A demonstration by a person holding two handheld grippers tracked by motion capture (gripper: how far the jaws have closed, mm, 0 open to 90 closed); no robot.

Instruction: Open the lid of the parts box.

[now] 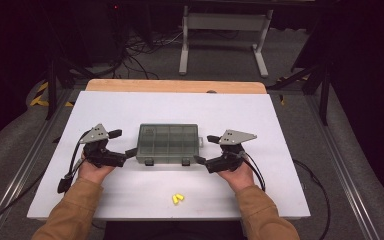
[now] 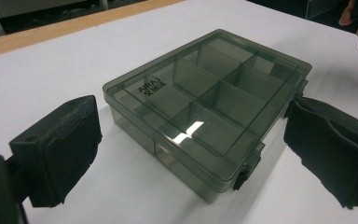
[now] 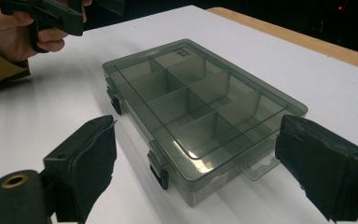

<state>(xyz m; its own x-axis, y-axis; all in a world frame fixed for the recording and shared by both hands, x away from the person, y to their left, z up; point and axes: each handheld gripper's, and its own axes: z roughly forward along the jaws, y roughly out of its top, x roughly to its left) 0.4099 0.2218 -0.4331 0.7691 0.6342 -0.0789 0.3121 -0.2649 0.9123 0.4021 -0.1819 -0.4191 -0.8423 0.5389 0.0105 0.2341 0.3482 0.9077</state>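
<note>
Smoky translucent plastic compartment box [image 1: 168, 143], lid latched, mid-table on white board [image 1: 130, 107]. Left gripper [image 1: 121, 145] and right gripper [image 1: 204, 150] flank its ends, jaws spread wide, holding nothing. Risk: uneven closing could skid or twist the light box; small yellow pieces [image 1: 177, 199] lie near the front edge.

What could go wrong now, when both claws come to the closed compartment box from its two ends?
1. The compartment box is light and smooth; if the left claw and the right claw press unevenly, it may slide or turn on the white table.
2. The latches are small; wide pads may slip off them.
</note>
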